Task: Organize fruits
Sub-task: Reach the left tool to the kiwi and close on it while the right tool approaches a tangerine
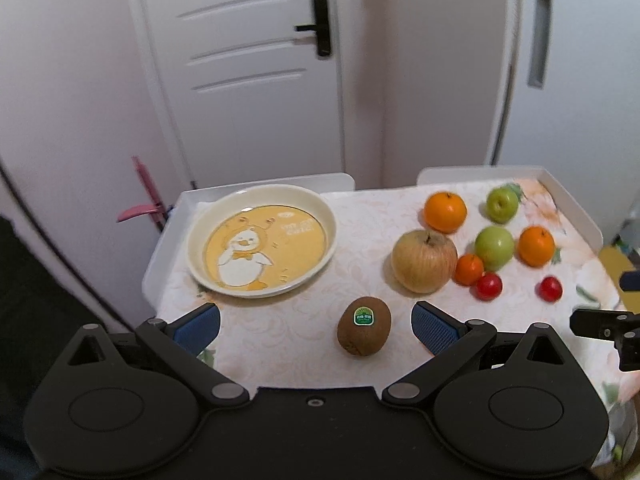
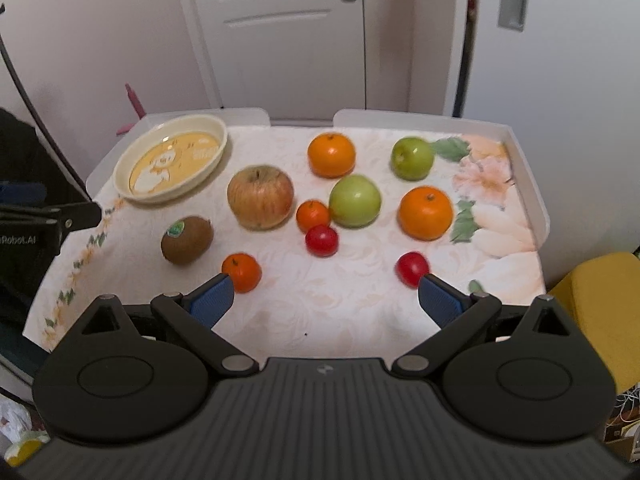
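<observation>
A cream plate [image 1: 262, 240] [image 2: 170, 160] with a duck picture sits empty at the table's far left. A brown kiwi [image 1: 364, 331] [image 2: 187, 240] lies between the fingers of my open left gripper [image 1: 316, 328], untouched. A large pale apple [image 1: 424, 260] [image 2: 260, 196], two green apples [image 2: 355, 200] [image 2: 412, 158], two big oranges [image 2: 331, 155] [image 2: 426, 212], two small mandarins [image 2: 313, 215] [image 2: 241, 272] and two small red fruits [image 2: 321, 240] [image 2: 412, 268] lie on the right half. My right gripper [image 2: 326, 300] is open and empty above the near edge.
The table is a white tray-edged surface [image 2: 536, 208] with a floral cloth. A white door [image 1: 248, 68] and walls stand behind. A pink object [image 1: 146, 200] leans at the far left. A yellow seat [image 2: 600, 312] is at the right.
</observation>
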Motion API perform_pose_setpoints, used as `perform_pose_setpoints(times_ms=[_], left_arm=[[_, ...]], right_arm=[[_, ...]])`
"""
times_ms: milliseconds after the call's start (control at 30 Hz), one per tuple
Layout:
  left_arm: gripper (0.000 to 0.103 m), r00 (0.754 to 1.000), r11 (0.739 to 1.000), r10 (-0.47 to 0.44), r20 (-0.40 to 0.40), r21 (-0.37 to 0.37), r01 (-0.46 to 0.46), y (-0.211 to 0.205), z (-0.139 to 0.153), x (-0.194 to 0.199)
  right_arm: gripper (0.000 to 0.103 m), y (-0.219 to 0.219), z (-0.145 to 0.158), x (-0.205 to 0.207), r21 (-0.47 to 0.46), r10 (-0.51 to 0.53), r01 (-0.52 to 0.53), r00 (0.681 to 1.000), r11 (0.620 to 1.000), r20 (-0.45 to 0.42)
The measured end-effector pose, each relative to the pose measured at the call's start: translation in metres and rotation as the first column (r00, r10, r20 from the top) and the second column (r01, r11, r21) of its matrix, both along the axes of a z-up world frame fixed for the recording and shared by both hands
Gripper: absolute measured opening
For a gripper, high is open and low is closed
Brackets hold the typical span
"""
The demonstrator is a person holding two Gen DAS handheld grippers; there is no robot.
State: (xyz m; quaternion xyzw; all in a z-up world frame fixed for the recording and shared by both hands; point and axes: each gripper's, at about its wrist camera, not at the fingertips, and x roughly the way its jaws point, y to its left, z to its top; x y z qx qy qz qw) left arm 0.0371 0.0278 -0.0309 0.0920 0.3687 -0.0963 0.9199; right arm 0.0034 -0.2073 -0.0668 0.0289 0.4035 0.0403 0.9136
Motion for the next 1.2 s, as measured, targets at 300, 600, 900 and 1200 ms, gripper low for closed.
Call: perform_pose_setpoints(times_ms=[300, 600, 900, 1200], left_arm=[[0.097, 0.978, 0.980, -0.195, -0.069, 0.032, 0.198, -0.001, -0.050, 0.038], [0.089, 0.932, 0.941, -0.334, -0.144, 0.012, 0.339, -0.012, -0.095, 0.066], [0.070, 0.897, 0.914, -0.403, -0.183, -0.038, 0.403, -0.021, -0.111, 0.084], [0.052, 0.884, 0.899, -0.436, -0.172, -0.043, 0.435, -0.021, -0.111, 0.086]], right_arm=[[0.103, 0.030, -0.045, 0.014, -0.012, 0.019, -0.019, 0.999, 1.000, -0.027], [0.100, 0.051, -0.077, 0.030, -0.007, -0.011, 0.011, 1.000, 1.000, -0.020], [0.087, 0.066, -0.088, 0.037, -0.020, 0.007, -0.007, 1.000, 1.000, -0.003], [0.077, 0.074, -0.091, 0.044, -0.029, 0.033, -0.032, 0.999, 0.999, 0.016]])
